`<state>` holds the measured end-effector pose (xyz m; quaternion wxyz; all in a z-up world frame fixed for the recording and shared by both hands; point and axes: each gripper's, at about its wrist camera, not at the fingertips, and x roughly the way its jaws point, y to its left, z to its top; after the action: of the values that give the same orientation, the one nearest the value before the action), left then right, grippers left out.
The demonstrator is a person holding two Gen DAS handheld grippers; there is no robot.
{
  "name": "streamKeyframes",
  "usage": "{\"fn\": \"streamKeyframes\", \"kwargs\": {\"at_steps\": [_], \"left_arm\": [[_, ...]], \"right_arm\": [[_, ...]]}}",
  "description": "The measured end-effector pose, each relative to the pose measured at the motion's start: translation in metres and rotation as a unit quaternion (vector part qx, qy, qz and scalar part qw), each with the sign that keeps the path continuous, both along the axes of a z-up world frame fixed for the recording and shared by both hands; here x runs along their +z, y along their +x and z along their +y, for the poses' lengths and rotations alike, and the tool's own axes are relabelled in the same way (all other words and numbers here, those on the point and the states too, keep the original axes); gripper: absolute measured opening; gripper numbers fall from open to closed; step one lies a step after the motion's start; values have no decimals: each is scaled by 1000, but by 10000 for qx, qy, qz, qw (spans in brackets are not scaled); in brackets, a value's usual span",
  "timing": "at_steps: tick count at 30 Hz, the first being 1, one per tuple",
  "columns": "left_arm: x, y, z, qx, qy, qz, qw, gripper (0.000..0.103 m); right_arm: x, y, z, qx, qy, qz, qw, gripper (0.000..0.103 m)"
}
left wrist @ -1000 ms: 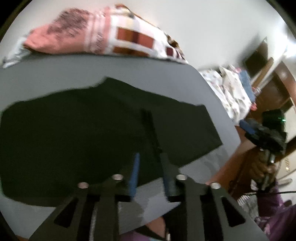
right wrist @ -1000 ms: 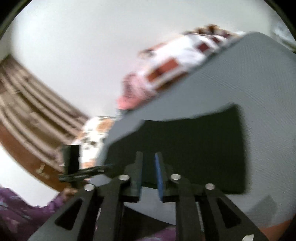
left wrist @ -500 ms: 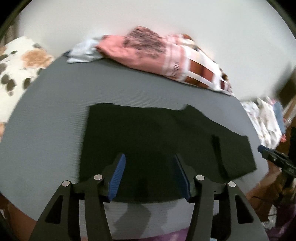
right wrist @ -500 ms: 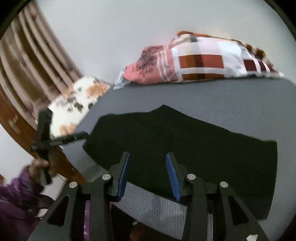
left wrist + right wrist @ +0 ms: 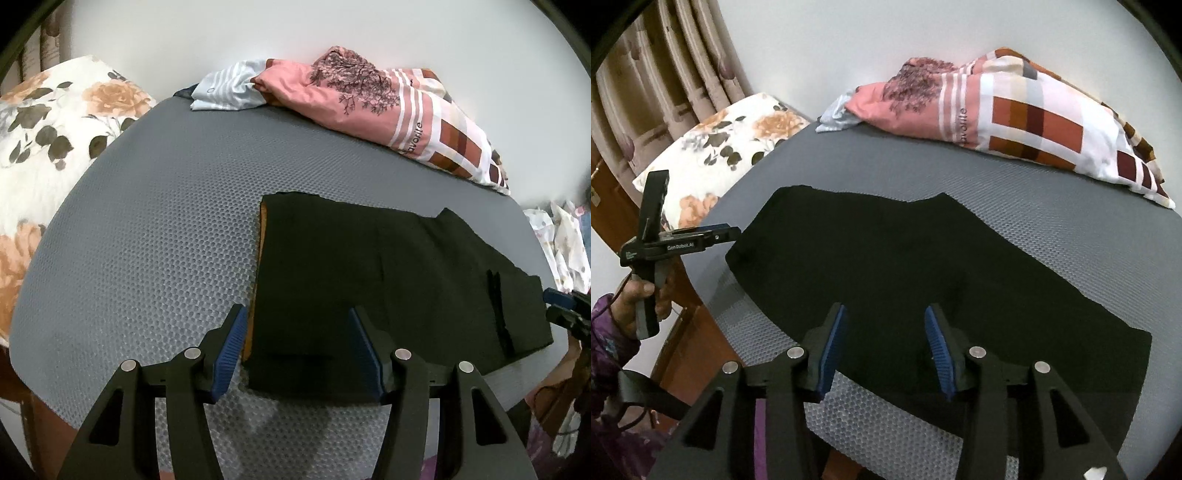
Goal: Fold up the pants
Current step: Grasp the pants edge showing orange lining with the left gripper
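Black pants [image 5: 369, 280] lie flat on a grey mat [image 5: 166, 229] by a white wall [image 5: 184, 33]. Left gripper [image 5: 295, 343] and right gripper [image 5: 884, 343], marked "GenRobot.AI", have just been opening, empty.

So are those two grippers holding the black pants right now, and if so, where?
No, nothing is held. The left gripper and the right gripper have just been opening and hover with jaws apart above the near edge of the pants, which lie flat on the grey mat.
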<state>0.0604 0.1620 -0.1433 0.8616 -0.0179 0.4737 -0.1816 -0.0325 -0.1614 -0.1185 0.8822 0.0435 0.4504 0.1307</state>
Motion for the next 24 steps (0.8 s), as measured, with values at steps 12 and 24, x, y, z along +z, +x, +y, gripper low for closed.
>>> {"fn": "streamKeyframes", "kwargs": {"at_steps": [12,24], "left_arm": [[-21,48,20,-747,-998,736,9895,60],[-52,98,21,-1392,-1575,1309,9689,60]], "right_arm": [[-9,19,20,182,24,211,9996,46],[-20,30,39,409,151,408,9982,47]]}}
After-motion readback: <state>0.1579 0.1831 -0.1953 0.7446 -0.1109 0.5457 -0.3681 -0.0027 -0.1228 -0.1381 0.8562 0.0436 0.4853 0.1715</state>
